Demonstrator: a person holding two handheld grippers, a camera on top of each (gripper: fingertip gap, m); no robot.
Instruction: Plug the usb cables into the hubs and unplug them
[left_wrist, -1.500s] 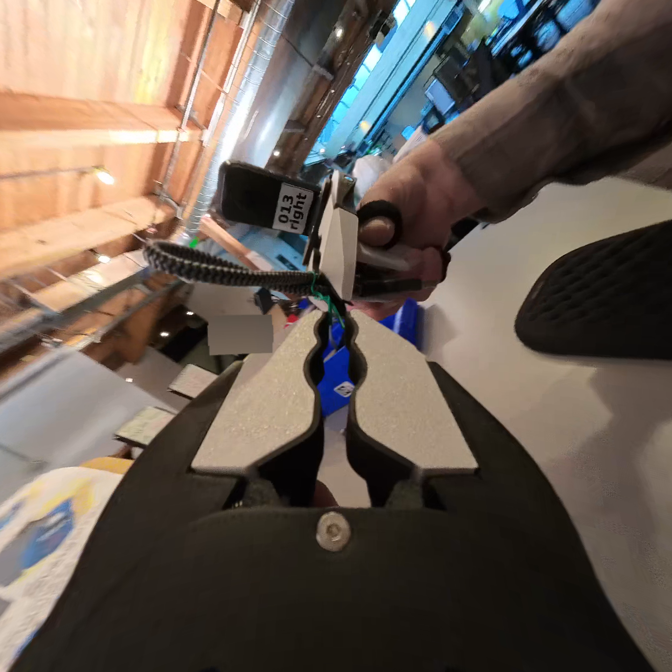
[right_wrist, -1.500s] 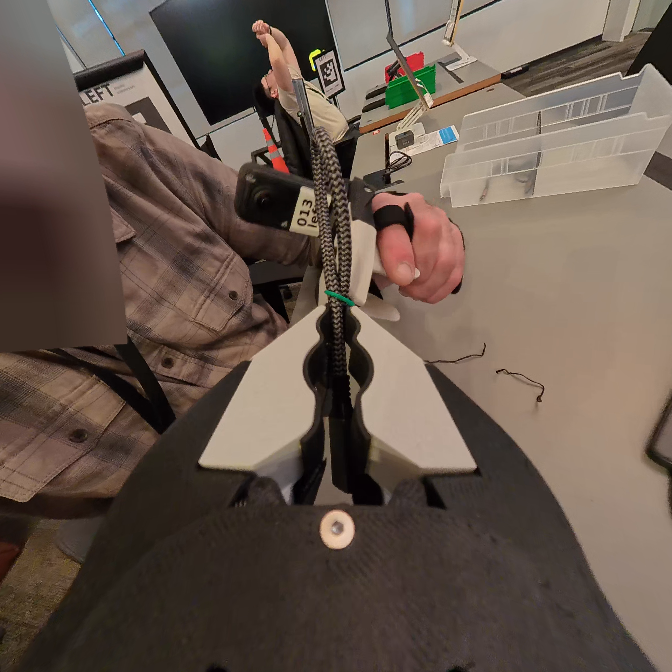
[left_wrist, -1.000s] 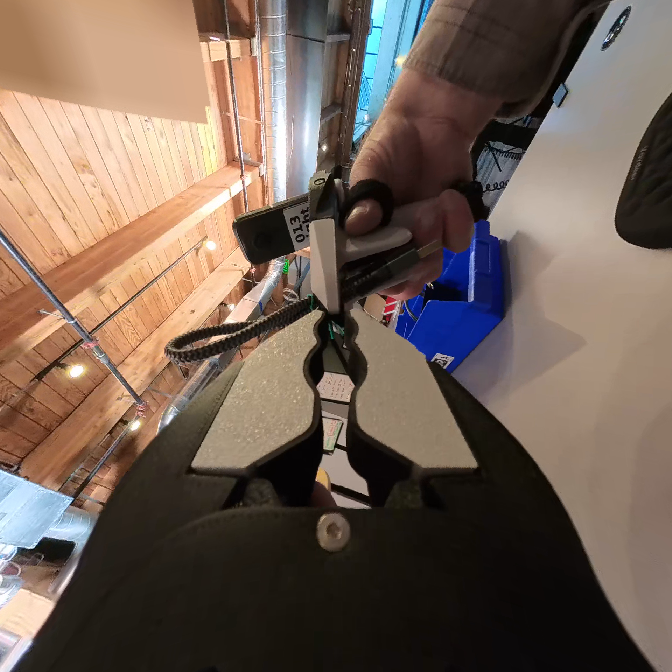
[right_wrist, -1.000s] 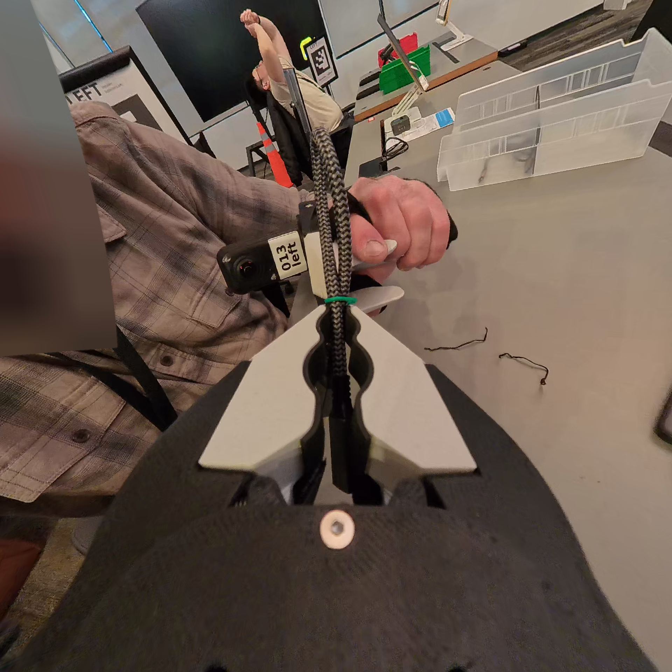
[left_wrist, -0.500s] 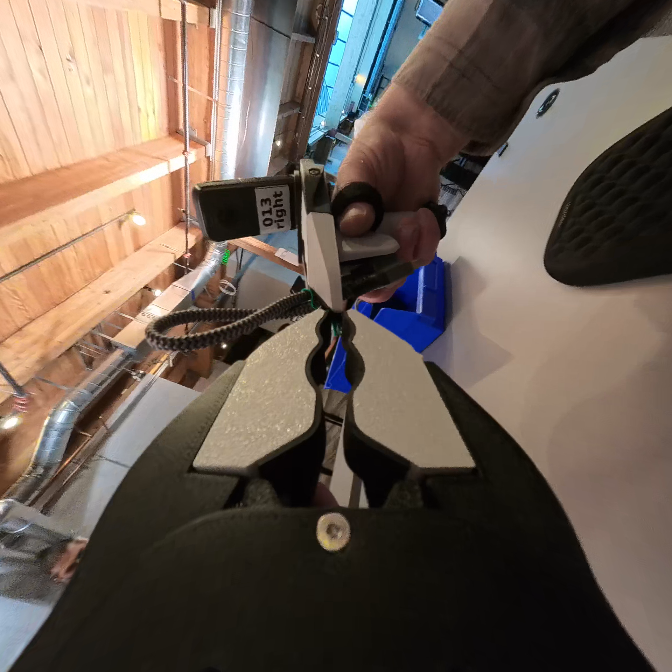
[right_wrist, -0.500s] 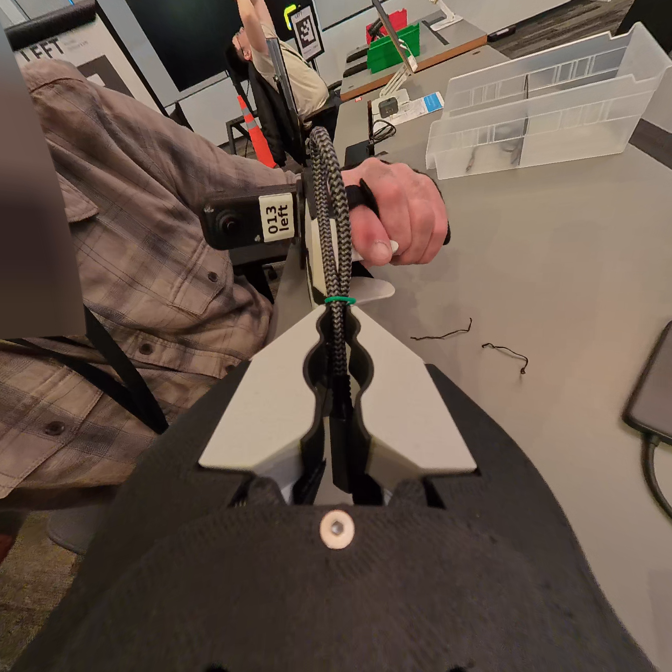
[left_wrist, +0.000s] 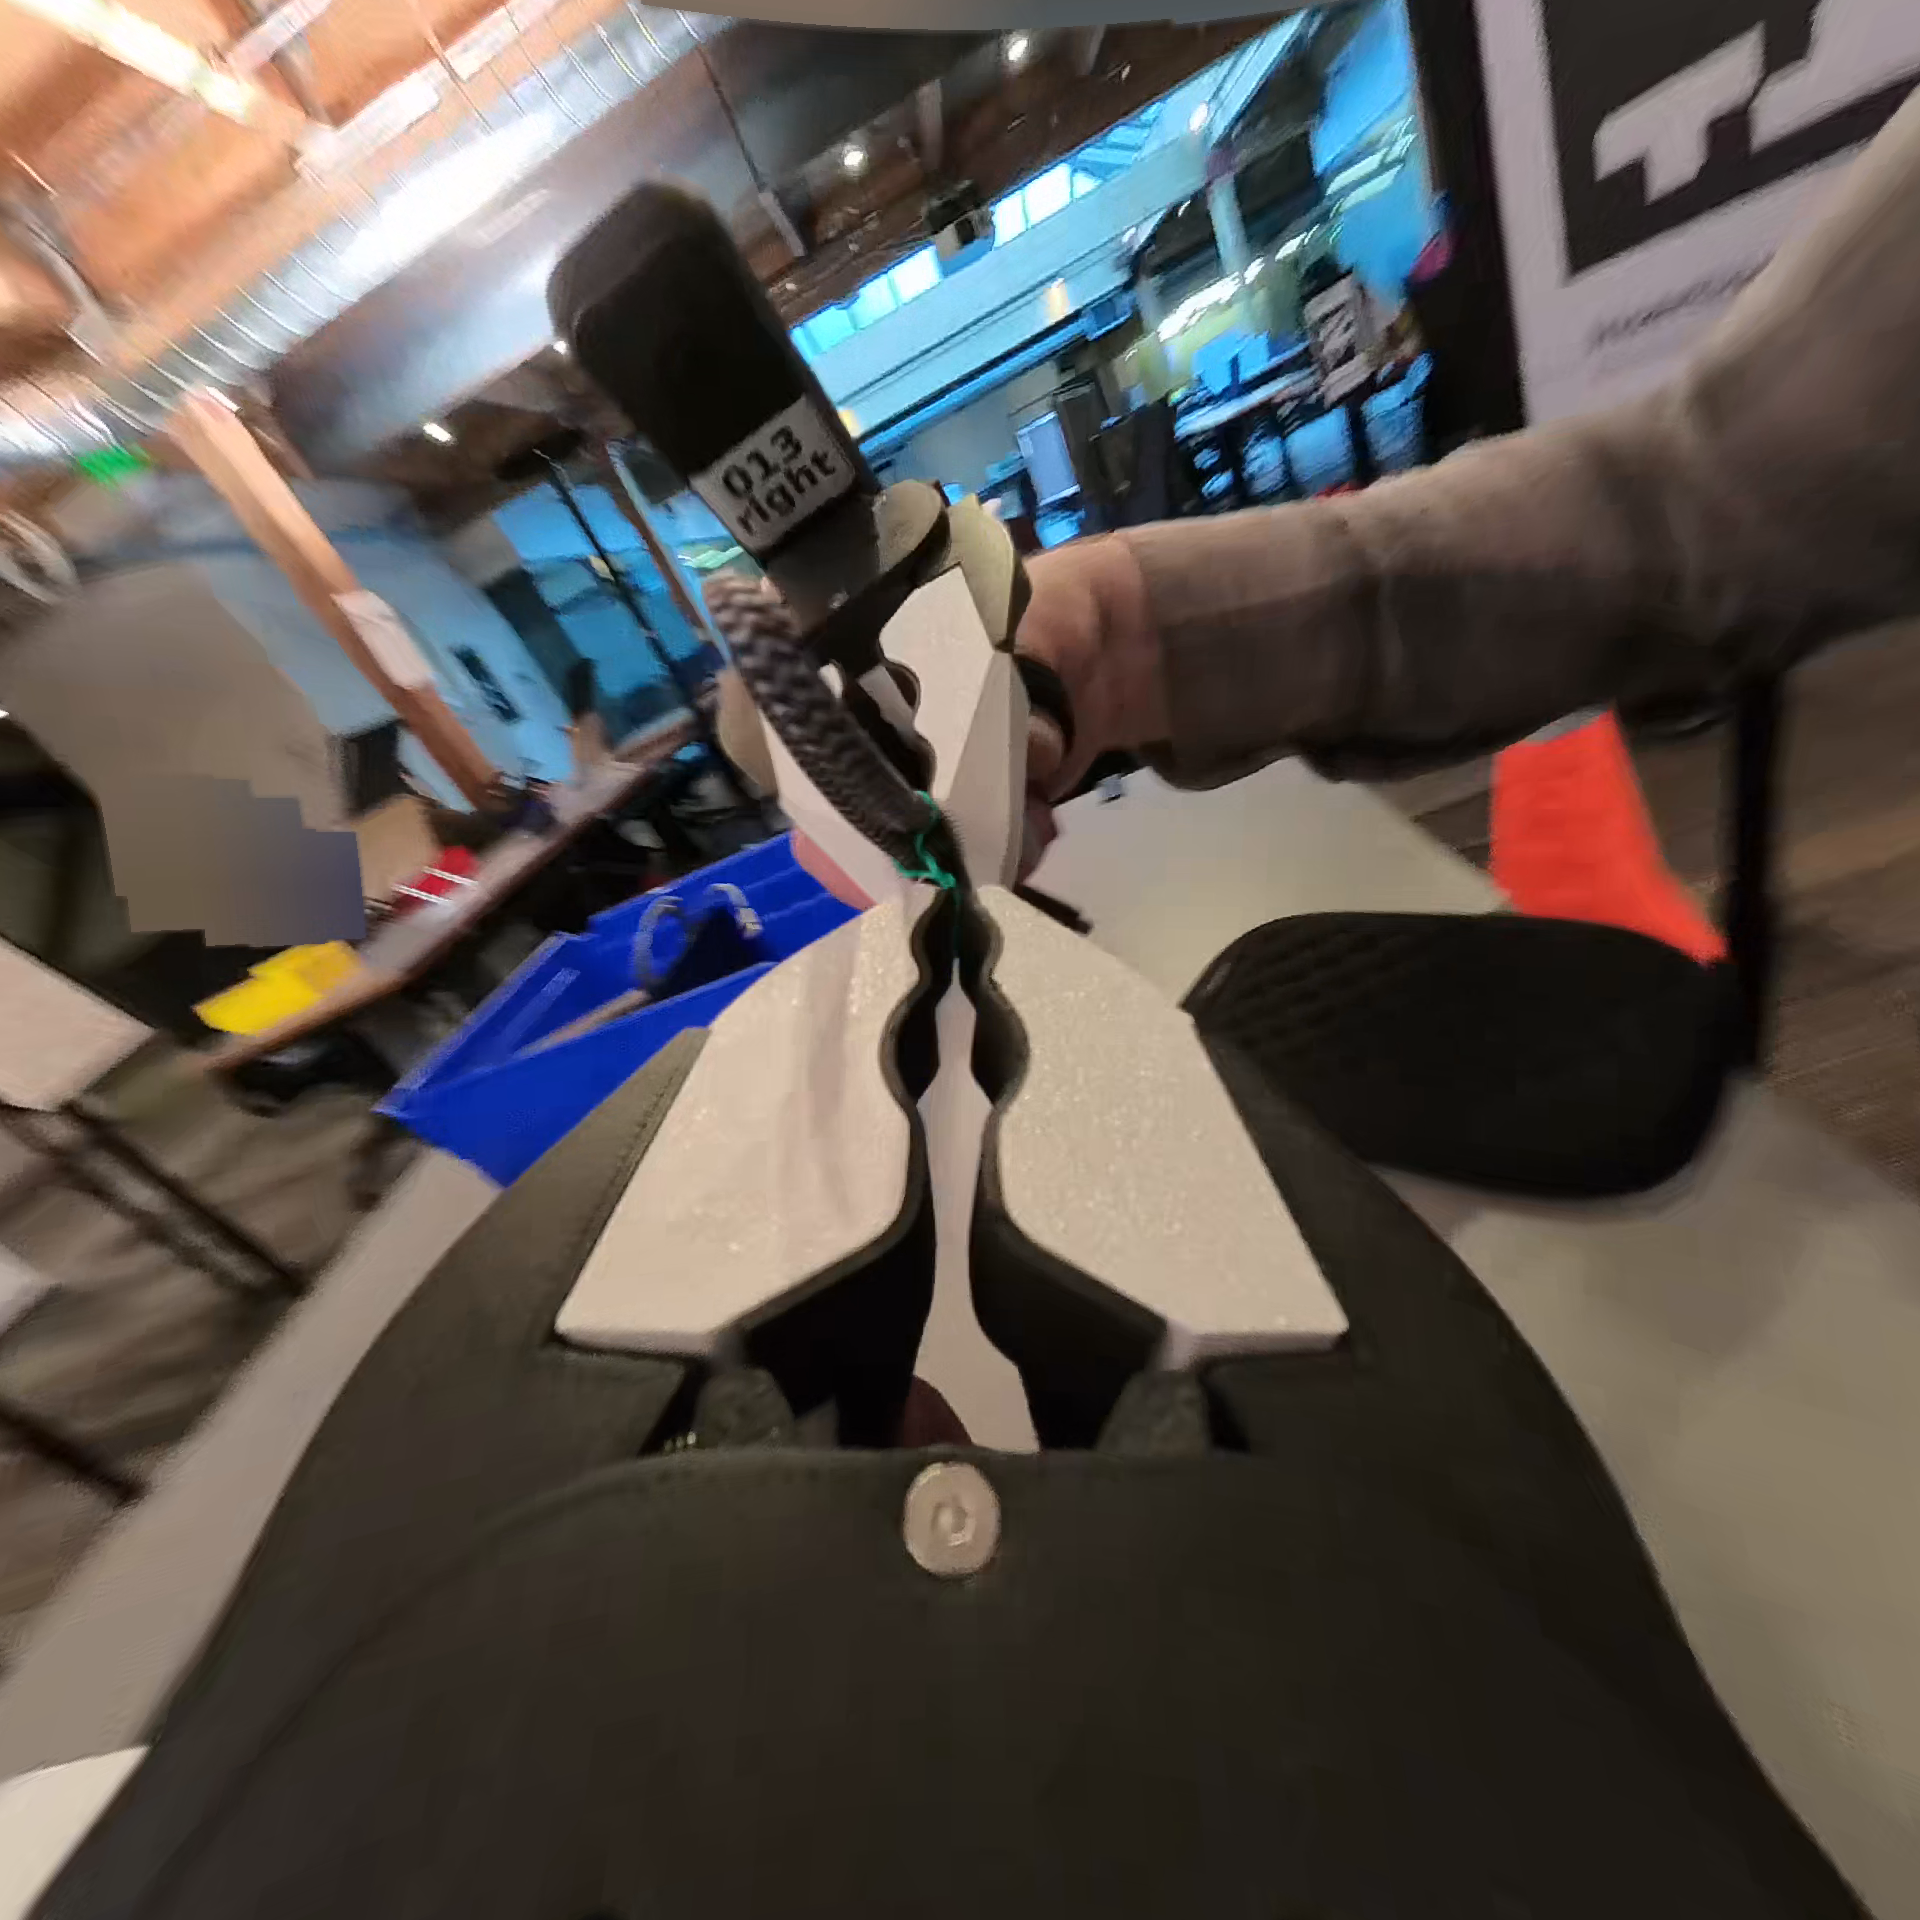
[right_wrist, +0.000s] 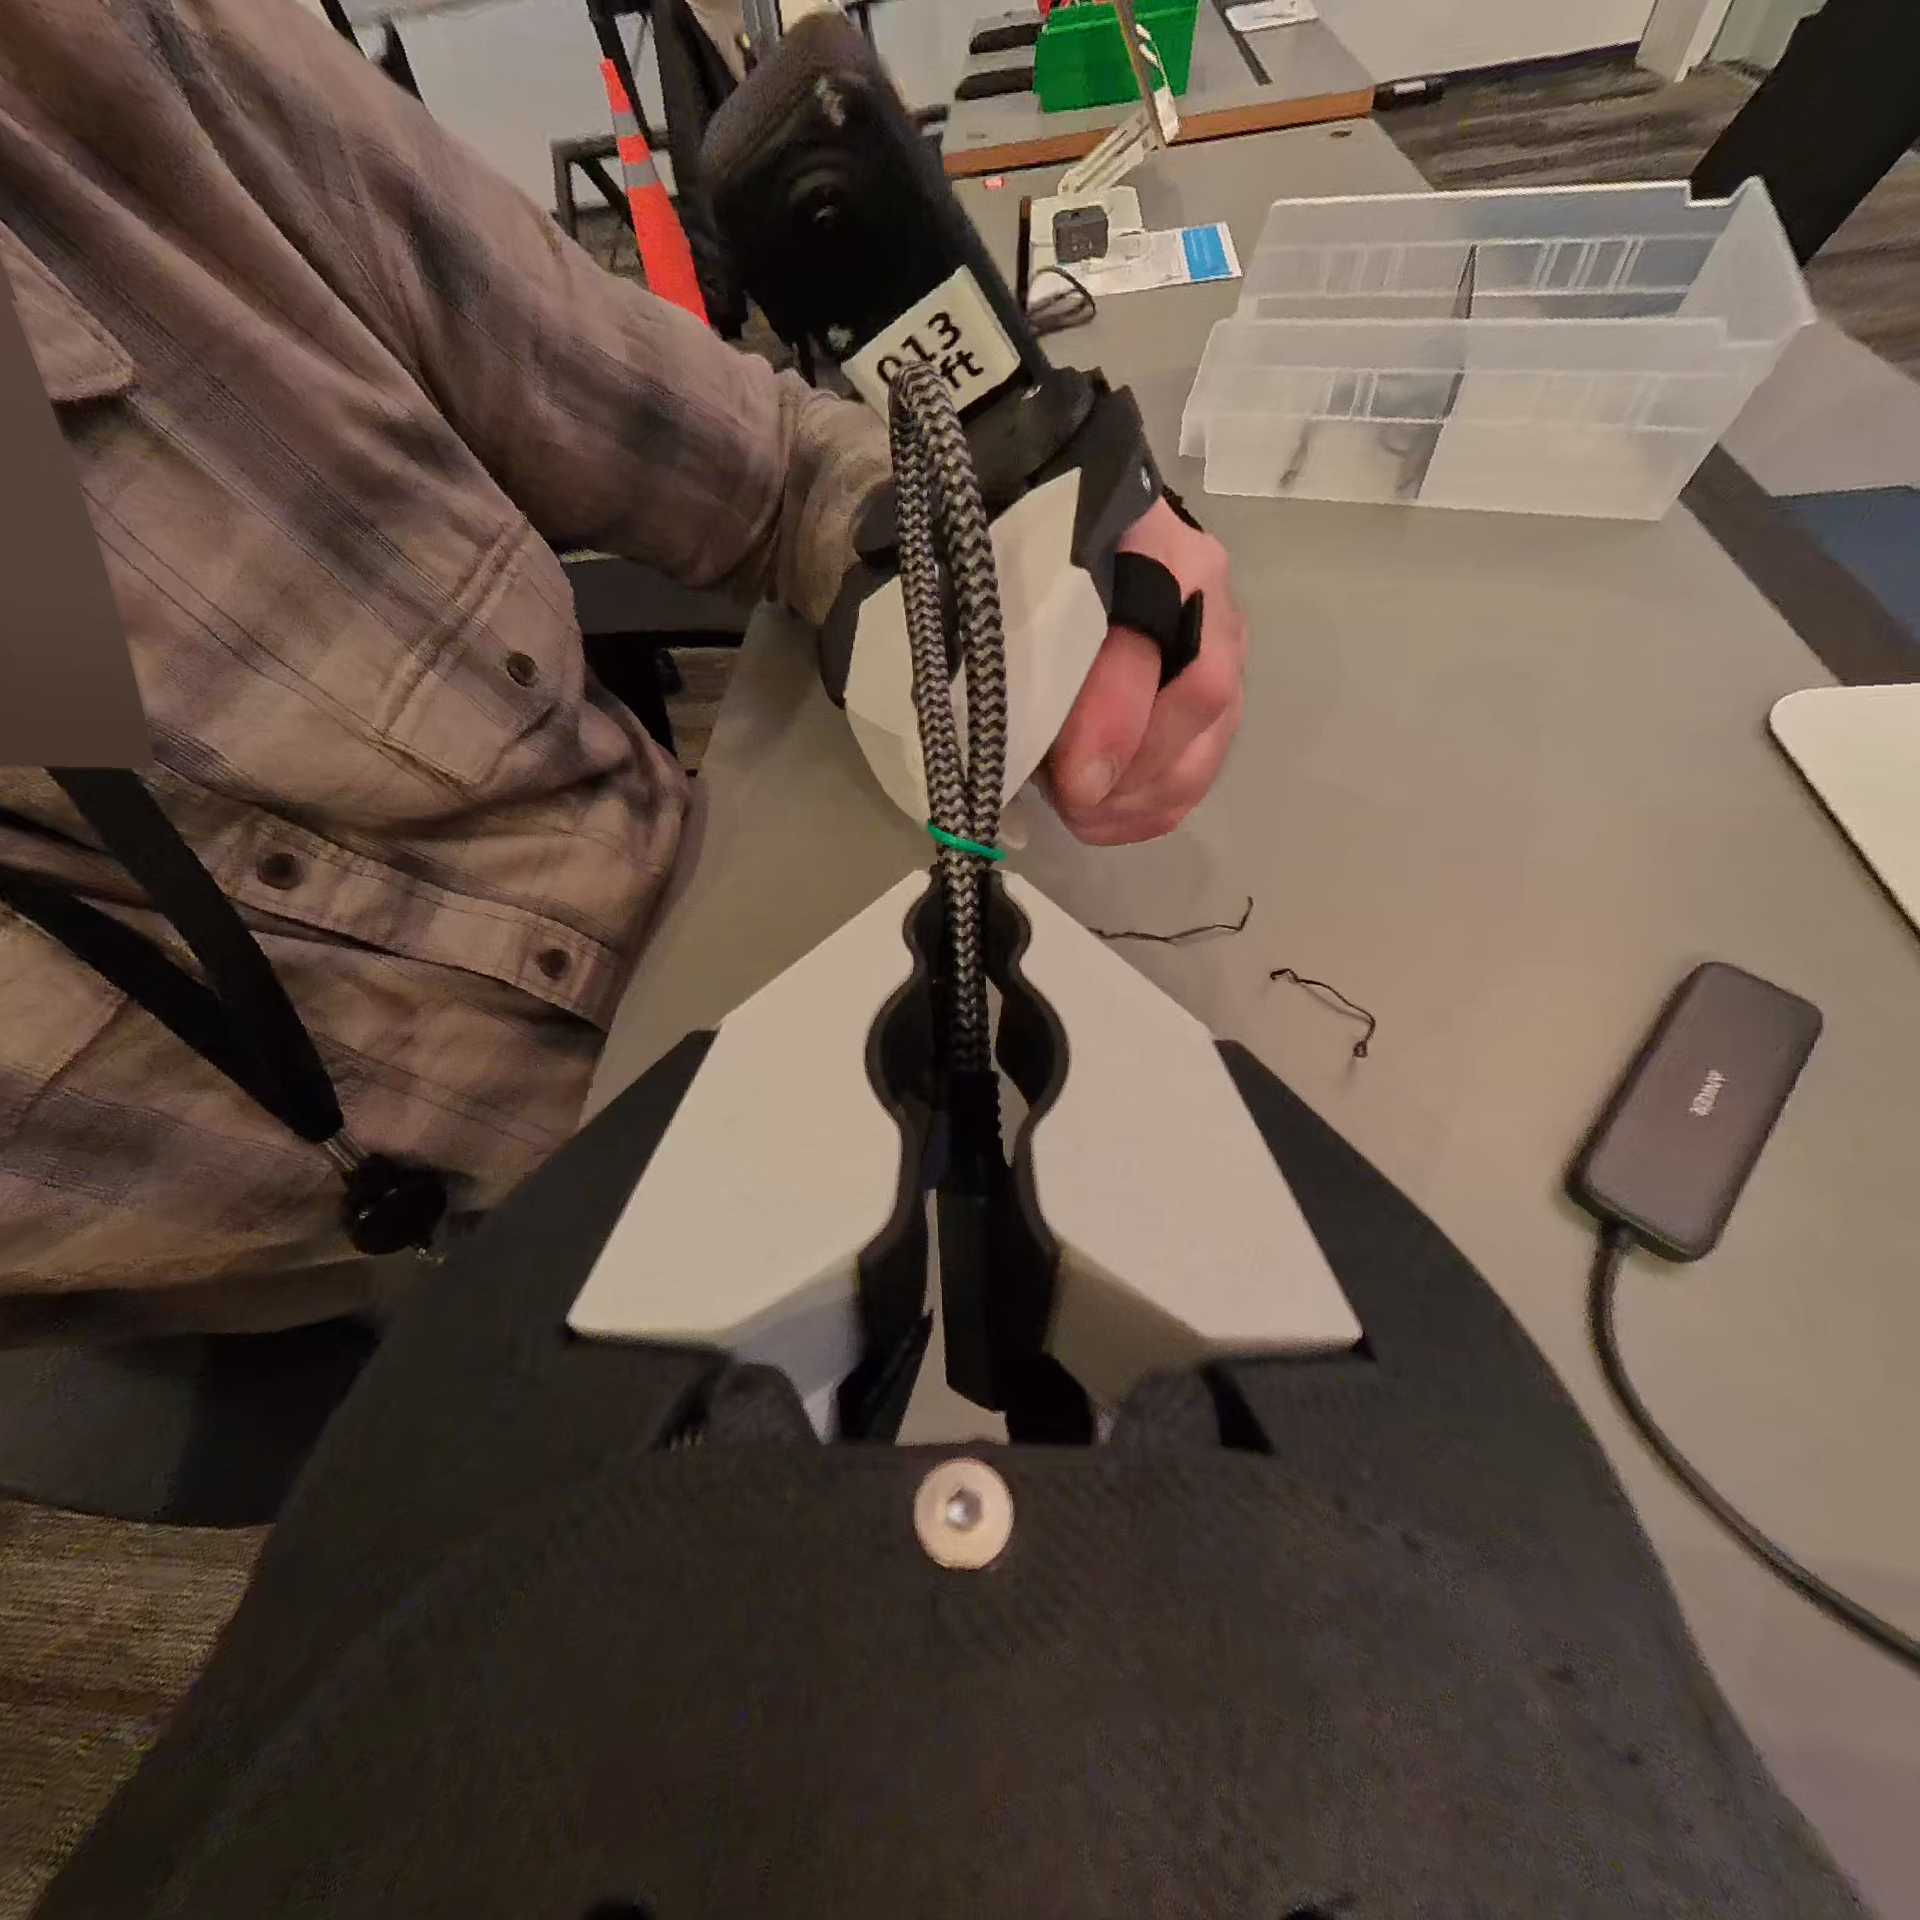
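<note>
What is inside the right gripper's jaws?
The braided cable, doubled and tied with a green band, sits in the right gripper. Its black plug shows; the tip is hidden.

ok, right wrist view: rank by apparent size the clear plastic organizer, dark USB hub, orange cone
1. clear plastic organizer, clearly largest
2. dark USB hub
3. orange cone, farther off and partly hidden, so the order of 2 and 3 is unsure

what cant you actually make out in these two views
- Cable plug: in the right wrist view the braided cable runs down between the right gripper fingers, which hide its plug.
- Left gripper grip: the left wrist view is motion-blurred, so what its tips pinch at the green tie is unclear.
- Hub ports: not visible in the right wrist view.
- Hub lead: cut off by the right edge.
</note>
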